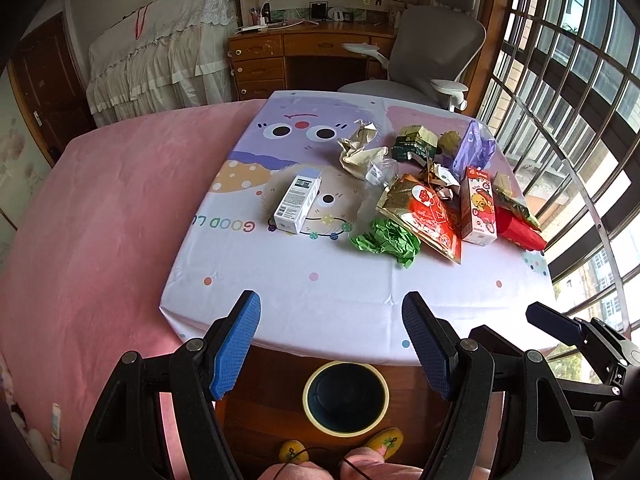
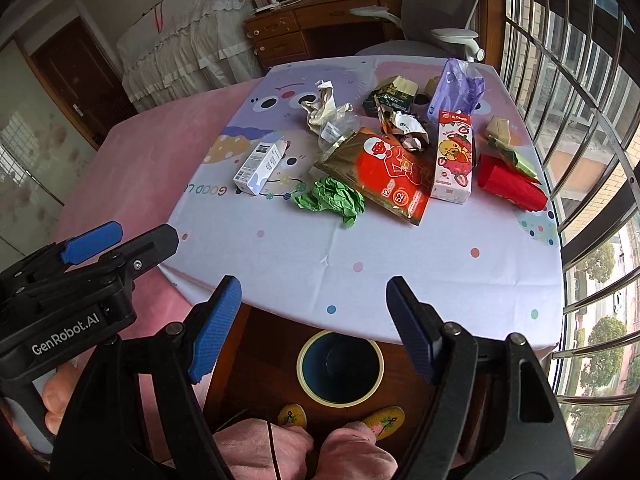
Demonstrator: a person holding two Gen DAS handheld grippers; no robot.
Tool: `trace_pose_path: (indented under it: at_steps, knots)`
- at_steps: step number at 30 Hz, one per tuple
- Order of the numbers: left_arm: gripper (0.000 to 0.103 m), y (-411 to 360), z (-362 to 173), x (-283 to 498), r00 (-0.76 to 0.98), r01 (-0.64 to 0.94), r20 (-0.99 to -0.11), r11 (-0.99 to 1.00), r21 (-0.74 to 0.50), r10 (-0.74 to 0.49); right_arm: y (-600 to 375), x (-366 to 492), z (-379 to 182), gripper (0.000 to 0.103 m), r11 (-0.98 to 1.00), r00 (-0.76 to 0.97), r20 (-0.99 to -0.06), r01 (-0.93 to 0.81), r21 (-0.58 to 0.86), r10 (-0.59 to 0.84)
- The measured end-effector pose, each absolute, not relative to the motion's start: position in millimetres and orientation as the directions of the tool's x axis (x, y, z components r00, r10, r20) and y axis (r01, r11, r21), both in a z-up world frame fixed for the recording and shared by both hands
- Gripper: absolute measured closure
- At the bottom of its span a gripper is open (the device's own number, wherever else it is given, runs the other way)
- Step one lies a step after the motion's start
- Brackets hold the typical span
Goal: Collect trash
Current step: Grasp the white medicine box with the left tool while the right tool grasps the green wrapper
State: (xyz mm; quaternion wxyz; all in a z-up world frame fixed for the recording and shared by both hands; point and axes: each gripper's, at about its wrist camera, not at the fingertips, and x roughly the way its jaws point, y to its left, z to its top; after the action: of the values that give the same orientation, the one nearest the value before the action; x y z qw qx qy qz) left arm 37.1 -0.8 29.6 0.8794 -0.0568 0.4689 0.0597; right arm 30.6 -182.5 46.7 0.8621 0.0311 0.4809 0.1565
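Both the left gripper (image 1: 331, 344) and right gripper (image 2: 314, 330) are being held apart, empty, above the bin (image 1: 346, 398). Ahead, trash is lying piled: green paper (image 2: 330, 199) nearest, white box (image 1: 297, 203) leftward, red pouch (image 2: 390, 172) and carton (image 2: 454, 156) beyond.

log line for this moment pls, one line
phase: pre-grasp | left hand-held gripper: open, empty | right hand-held gripper: open, empty | trash pile: on table, untouched | bin: on floor below table edge
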Motion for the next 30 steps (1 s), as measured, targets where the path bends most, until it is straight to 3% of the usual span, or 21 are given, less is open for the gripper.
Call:
trace_pose_path:
  at_steps: [5, 12, 22, 30]
  knots:
    - [0.028, 23.4, 34.7, 70.7, 0.511, -0.226, -0.855, 0.973, -0.033, 0.09, -175.1, 69.3, 44.8, 0.029, 0.939, 0.483, -0.811, -0.255, 0.231, 0.331]
    - [0.028, 73.3, 13.9, 136.2, 0.476, -0.182, -0.874, 0.983, 0.006, 0.093, -170.2, 125.7, 10.2, 0.033, 0.942, 0.427, -0.84, -0.14, 0.304, 0.335]
    - [0.028, 114.7, -63.0, 281.6, 0.333, 0.089, -0.94, 0.995, -0.042, -0.07, -164.0, 195.9, -81.1, 0.035, 0.907, 0.369, -0.899, 0.251, 0.339, 0.234]
    - [0.028, 107.0, -135.0, 354.5, 0.213, 0.227, -0.969, 0.971, -0.073, -0.122, -147.0, 221.9, -128.7, 0.042, 0.852, 0.362, -0.92, 0.426, 0.304, 0.148]
